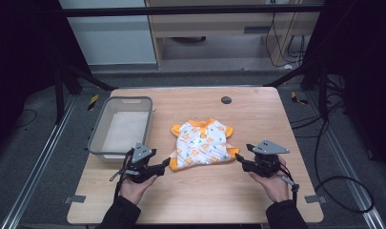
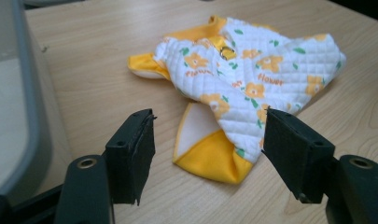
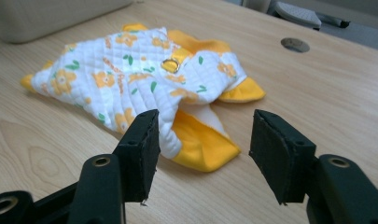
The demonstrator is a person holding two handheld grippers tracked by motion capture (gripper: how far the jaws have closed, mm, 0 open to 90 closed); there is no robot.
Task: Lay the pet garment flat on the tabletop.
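Garment: a small quilted white top (image 1: 203, 144) with orange flowers and orange trim lay crumpled near the middle of the bench (image 1: 205, 191), between the two grippers.
Left gripper: the left gripper (image 1: 166, 164) sat low at the garment's near-left orange hem corner (image 2: 214, 161), jaws wide apart and holding nothing.
Right gripper: the right gripper (image 1: 240, 159) faced the near-right orange corner (image 3: 203, 147), jaws equally spread and empty.
Step in hand: probably pinching both hem corners to spread or fold the top.
Doing it well: each corner should sit fully between the pads before closing, catching every layer of fabric, and both sides should lift evenly.
Snap: a metal ring (image 3: 170, 65) near the collar needed no touching.
Beyond: a grey tub (image 1: 97, 143) stood at the far left.
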